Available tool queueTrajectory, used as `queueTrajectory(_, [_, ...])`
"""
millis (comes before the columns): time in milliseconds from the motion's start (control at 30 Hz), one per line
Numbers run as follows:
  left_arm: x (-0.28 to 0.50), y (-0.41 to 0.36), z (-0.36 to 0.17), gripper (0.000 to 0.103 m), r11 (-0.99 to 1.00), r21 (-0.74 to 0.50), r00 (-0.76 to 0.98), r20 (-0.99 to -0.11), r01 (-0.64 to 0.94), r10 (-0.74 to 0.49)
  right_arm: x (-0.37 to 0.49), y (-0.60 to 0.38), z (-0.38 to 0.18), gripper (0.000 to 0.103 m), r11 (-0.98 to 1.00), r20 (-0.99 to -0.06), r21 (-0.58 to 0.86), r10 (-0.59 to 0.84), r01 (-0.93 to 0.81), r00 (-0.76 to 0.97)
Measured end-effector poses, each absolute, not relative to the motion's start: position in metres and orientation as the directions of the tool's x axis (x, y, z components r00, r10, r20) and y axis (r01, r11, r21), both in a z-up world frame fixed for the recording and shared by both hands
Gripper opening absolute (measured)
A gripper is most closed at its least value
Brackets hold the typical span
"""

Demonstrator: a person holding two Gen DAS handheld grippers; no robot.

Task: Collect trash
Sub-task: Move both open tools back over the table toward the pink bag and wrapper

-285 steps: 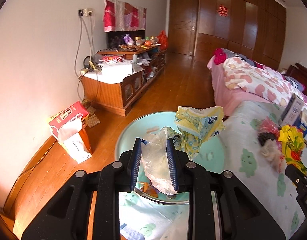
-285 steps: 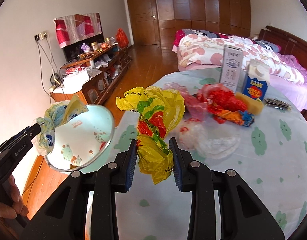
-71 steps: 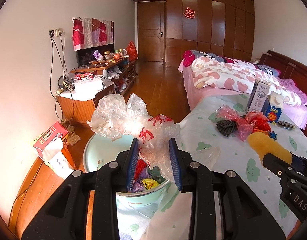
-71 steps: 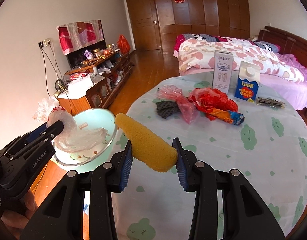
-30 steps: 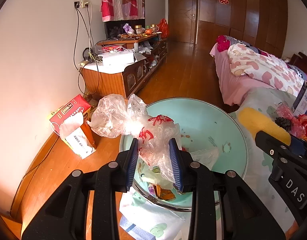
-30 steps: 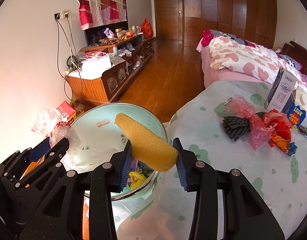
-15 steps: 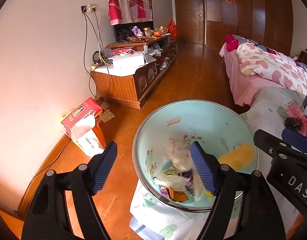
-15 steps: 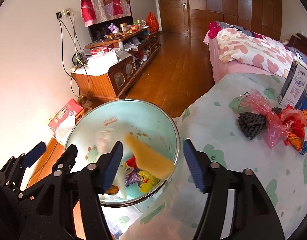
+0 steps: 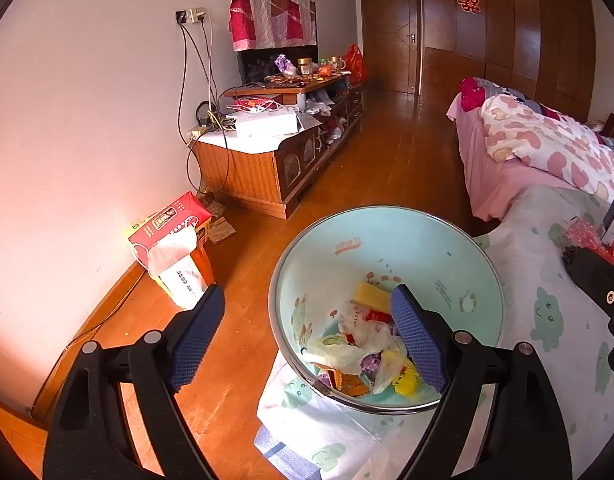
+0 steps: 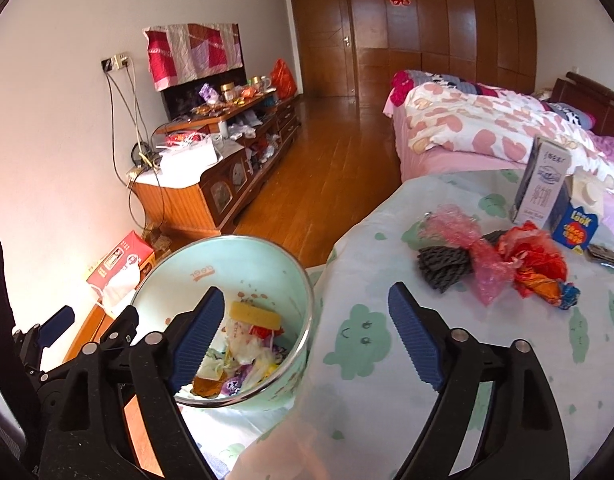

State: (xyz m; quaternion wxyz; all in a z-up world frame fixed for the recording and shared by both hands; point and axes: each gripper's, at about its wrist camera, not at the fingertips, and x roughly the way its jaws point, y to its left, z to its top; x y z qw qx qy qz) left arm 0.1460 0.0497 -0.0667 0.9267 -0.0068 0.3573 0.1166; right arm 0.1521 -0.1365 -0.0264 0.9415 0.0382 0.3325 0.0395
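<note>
Much of the trash is already gathered in the basin (image 9: 459, 264): a yellow sponge (image 10: 254, 315), a clear bag (image 9: 365, 326) and bright wrappers are heaped at its bottom. The left gripper (image 9: 307, 338) is held over the basin's near rim, its jaws opening with nothing gripped. The right gripper (image 10: 303, 336) is poised at the basin's right edge, jaws likewise opening and empty. Right of the basin, on the table (image 10: 387, 400), pink wrap (image 10: 463, 232), black mesh (image 10: 443, 266) and a red bag (image 10: 537, 258) remain to be collected.

Yellow sponge (image 10: 254, 315) lying atop crumpled bags (image 9: 363, 340) inside mint bin (image 9: 459, 264).
</note>
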Motion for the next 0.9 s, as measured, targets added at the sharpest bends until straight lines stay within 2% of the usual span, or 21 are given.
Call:
queueTrajectory(467, [0.119, 0.004, -0.06, 0.097, 0.992, 0.056, 0.772, -0.624, -0.114, 0.124, 0.125, -0.209, -0.027, 0.094, 0.991, -0.613, 0.091, -0.023, 0.1, 0.79])
queueTrajectory(900, [0.104, -0.044, -0.076, 0.097, 0.995, 0.104, 0.762, -0.644, 0.003, 0.065, 0.113, -0.263, -0.042, 0.094, 0.975, -0.637, 0.116, -0.074, 0.191, 0.767])
